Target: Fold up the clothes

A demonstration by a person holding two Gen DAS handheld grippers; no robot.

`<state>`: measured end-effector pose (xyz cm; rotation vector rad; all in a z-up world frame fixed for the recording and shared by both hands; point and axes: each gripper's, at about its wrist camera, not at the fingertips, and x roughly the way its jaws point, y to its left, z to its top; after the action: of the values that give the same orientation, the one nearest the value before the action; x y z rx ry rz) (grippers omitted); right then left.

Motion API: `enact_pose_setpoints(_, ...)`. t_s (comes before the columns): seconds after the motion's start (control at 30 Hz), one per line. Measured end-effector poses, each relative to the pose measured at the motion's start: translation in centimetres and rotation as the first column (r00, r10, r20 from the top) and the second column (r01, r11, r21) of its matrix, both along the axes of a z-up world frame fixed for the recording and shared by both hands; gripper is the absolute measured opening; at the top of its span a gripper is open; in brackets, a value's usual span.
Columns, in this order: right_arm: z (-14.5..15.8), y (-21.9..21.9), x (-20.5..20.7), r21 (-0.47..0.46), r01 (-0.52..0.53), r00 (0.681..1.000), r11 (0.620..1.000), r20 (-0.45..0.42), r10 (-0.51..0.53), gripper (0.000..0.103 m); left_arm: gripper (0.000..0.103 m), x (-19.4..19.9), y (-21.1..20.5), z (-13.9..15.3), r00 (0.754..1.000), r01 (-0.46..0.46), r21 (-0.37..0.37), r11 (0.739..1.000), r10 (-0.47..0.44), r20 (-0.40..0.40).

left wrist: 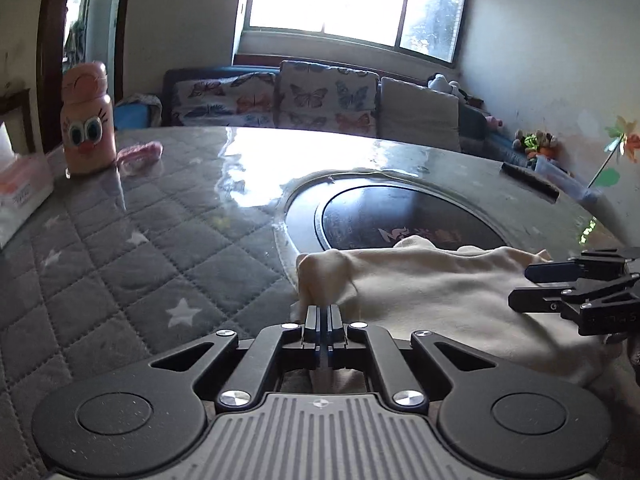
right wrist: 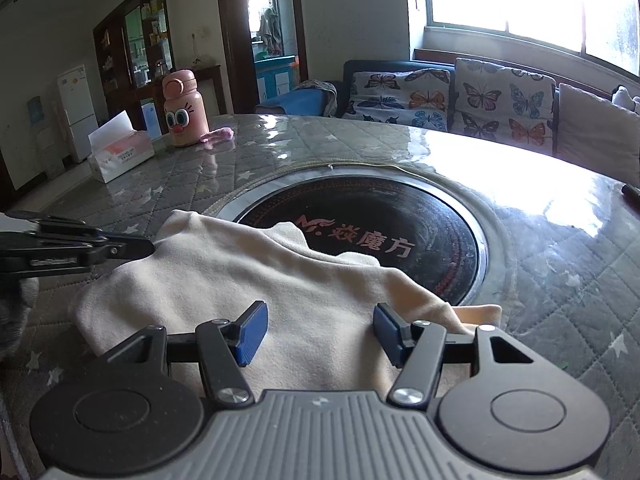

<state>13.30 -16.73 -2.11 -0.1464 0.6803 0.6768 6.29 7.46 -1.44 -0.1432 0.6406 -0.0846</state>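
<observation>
Left claw (left wrist: 322,316) clamped on cream garment's (right wrist: 248,280) edge — right claw (right wrist: 318,330) apart, hovering over it.

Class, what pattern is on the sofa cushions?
Colourful butterflies on the cushions; clearest in the right wrist view.

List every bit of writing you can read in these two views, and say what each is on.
"焱魔方", after a winged logo mark: on the black round hob plate set in the table; the first character is less clear.
Tissue box: print on its side, too small to read.
Left wrist view: the same hob lettering, blurred and partly hidden by the cream garment.
Pink bottle: a cartoon face only, no words.
</observation>
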Motion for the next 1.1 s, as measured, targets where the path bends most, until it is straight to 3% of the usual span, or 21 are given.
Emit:
enact_pose_setpoints(0.2,0.7,-0.2,-0.7,0.015,-0.008,1.000,1.000,0.018,0.008,0.060,0.006,-0.8,0.7,0.7,1.000,-0.024,-0.020,1.000,0.024,0.002)
enact_pose_setpoints(0.27,1.1,0.1,-1.3,0.013,-0.028,0.999,1.000,0.028,0.028,0.060,0.023,-1.1,1.0,1.0,0.999,-0.039,-0.024,0.999,0.039,0.005)
enact_pose_setpoints(0.3,1.3,0.4,-1.7,0.009,-0.045,0.998,0.999,0.036,0.045,0.060,0.042,-1.3,1.1,1.2,0.999,-0.048,-0.023,0.999,0.049,0.009)
enact_pose_setpoints(0.33,1.6,0.8,-2.2,0.006,-0.067,0.997,0.998,0.041,0.066,0.060,0.051,-1.5,1.3,1.4,0.998,-0.056,-0.021,0.998,0.056,0.014)
enact_pose_setpoints(0.4,2.0,1.7,-3.1,-0.002,-0.111,0.993,0.994,0.050,0.111,0.060,0.055,-1.9,1.6,1.7,0.998,-0.066,-0.018,0.998,0.066,0.023)
enact_pose_setpoints(0.47,2.3,2.6,-4.0,-0.012,-0.157,0.986,0.988,0.058,0.158,0.060,0.066,-2.2,2.0,2.0,0.996,-0.080,-0.018,0.997,0.080,0.031)
enact_pose_setpoints(0.53,2.5,3.5,-4.8,-0.023,-0.197,0.978,0.980,0.063,0.198,0.060,0.091,-2.6,2.4,2.2,0.994,-0.100,-0.017,0.995,0.100,0.042)
enact_pose_setpoints(0.63,2.7,5.6,-6.5,-0.055,-0.279,0.956,0.959,0.079,0.283,0.060,0.103,-3.3,2.8,2.6,0.992,-0.109,-0.016,0.994,0.109,0.064)
enact_pose_setpoints(0.93,1.8,10.9,-10.3,-0.166,-0.439,0.884,0.883,0.092,0.457,0.060,0.103,-3.8,4.7,3.5,0.988,-0.136,-0.058,0.989,0.140,0.059)
enact_pose_setpoints(1.1,0.9,13.2,-11.3,-0.226,-0.461,0.867,0.858,0.095,0.490,0.056,0.103,-3.6,5.7,3.3,0.988,-0.149,-0.127,0.981,0.153,0.022)
